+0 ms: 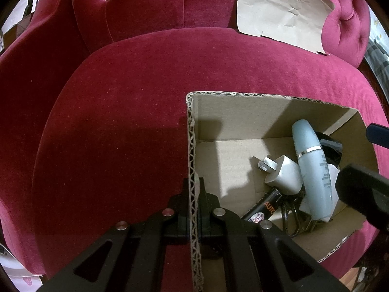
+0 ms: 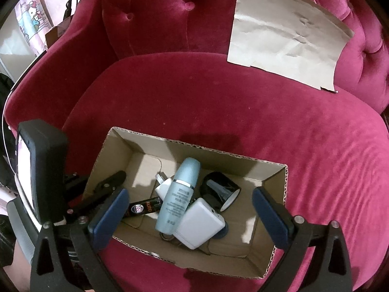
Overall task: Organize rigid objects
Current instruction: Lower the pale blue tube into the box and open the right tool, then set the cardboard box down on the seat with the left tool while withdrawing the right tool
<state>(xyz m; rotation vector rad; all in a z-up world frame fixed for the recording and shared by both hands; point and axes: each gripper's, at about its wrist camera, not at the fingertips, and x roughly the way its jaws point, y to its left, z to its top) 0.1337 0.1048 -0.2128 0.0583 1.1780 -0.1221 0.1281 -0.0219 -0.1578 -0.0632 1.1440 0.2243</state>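
An open cardboard box (image 1: 192, 146) (image 2: 274, 187) sits on a red velvet seat. Inside lie a pale blue bottle (image 1: 313, 172) (image 2: 178, 194), a white plug adapter (image 1: 283, 174) (image 2: 161, 186), a white rectangular charger (image 2: 200, 223), a black cup (image 2: 218, 189), a black battery marked AUTO (image 1: 263, 206) (image 2: 143, 208) and a metal clip (image 1: 291, 216). My left gripper (image 1: 193, 202) is shut on the box's left wall. My right gripper (image 2: 192, 209) is open and empty above the box, its blue pads (image 2: 110, 215) on either side of the objects.
A crumpled sheet of brown paper (image 1: 282, 12) (image 2: 284, 39) leans on the tufted backrest at the far right. The red seat cushion (image 1: 116, 133) (image 2: 316, 146) spreads left of and behind the box. The left gripper's body (image 2: 41, 170) stands at the box's left end.
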